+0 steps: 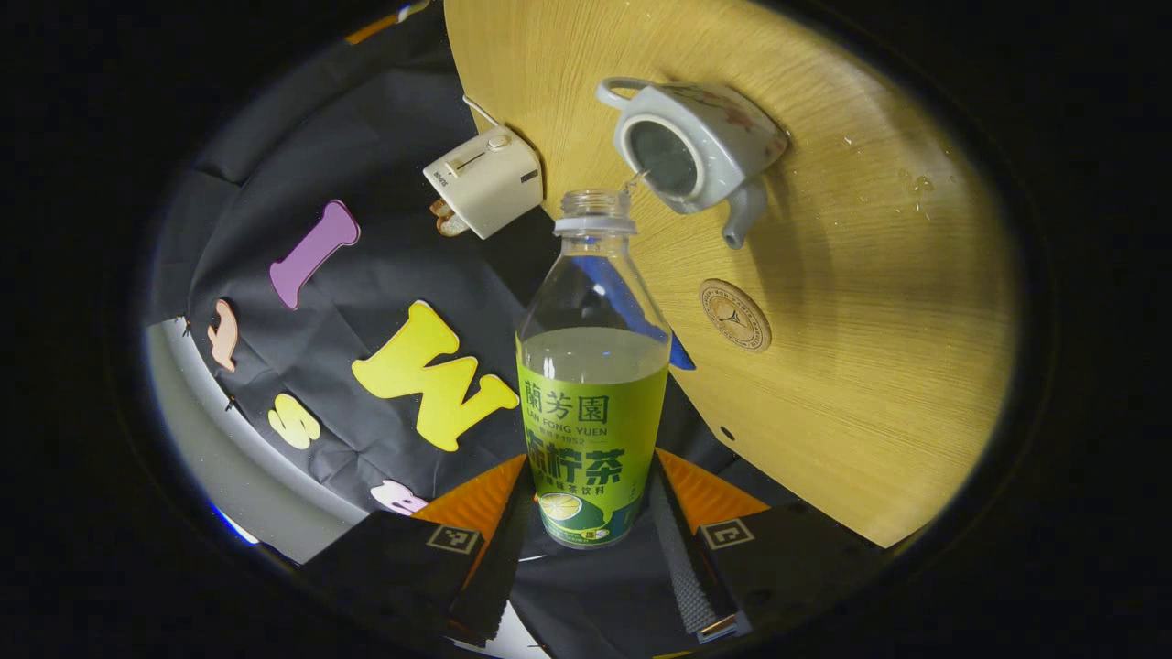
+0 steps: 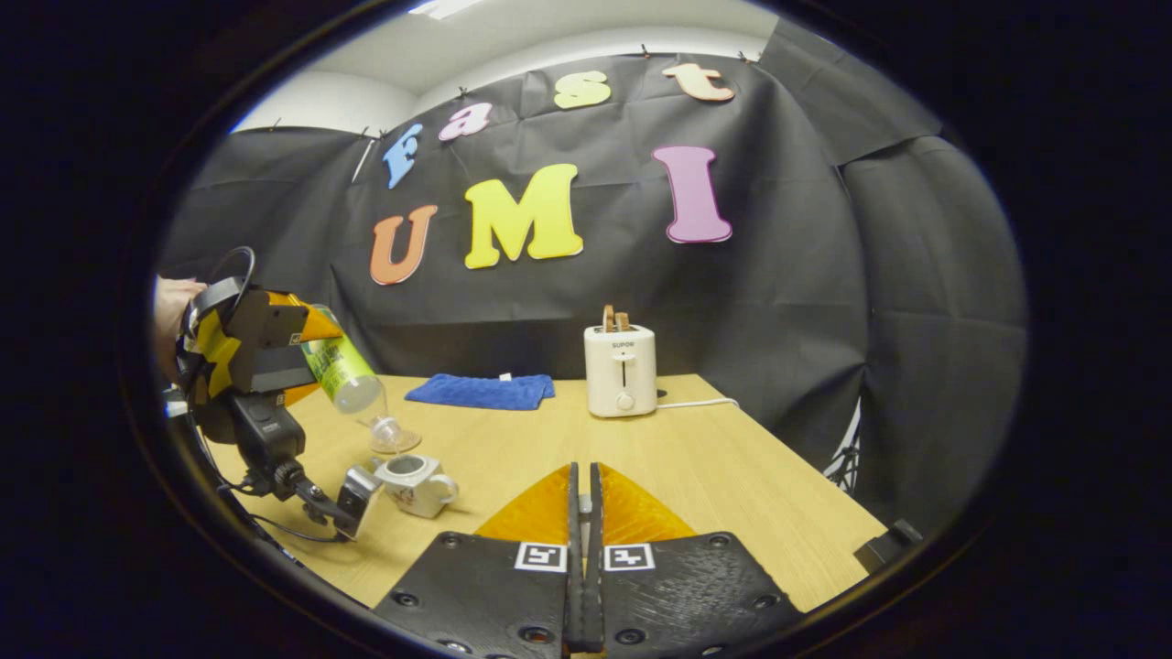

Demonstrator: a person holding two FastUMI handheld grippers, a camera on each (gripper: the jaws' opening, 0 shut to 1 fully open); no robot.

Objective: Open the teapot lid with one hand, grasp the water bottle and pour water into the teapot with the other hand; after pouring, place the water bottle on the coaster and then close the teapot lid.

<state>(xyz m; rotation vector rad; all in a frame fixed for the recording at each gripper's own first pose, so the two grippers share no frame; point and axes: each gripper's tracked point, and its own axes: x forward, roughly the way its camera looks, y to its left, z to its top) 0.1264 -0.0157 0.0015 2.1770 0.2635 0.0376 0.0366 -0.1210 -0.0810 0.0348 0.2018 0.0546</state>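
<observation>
My left gripper [image 1: 591,513] is shut on the green-labelled water bottle [image 1: 593,403], both fingers pressing its lower sides. The bottle has no cap and is tipped mouth-down toward the white teapot [image 1: 700,146], whose top stands open with no lid on it; a thin trickle runs from the mouth to the opening. A round cork coaster [image 1: 735,315] lies near the teapot. In the right gripper view the left gripper [image 2: 316,352], the tilted bottle [image 2: 343,375] and the teapot [image 2: 417,480] sit at the far left. My right gripper [image 2: 583,513] is shut well above the table; I see nothing between its fingers.
A white toaster [image 2: 621,369] with bread in it stands at the back of the wooden table [image 2: 732,476], its cord trailing right. A folded blue cloth [image 2: 481,391] lies to its left. Water drops [image 1: 916,183] speckle the tabletop beyond the teapot.
</observation>
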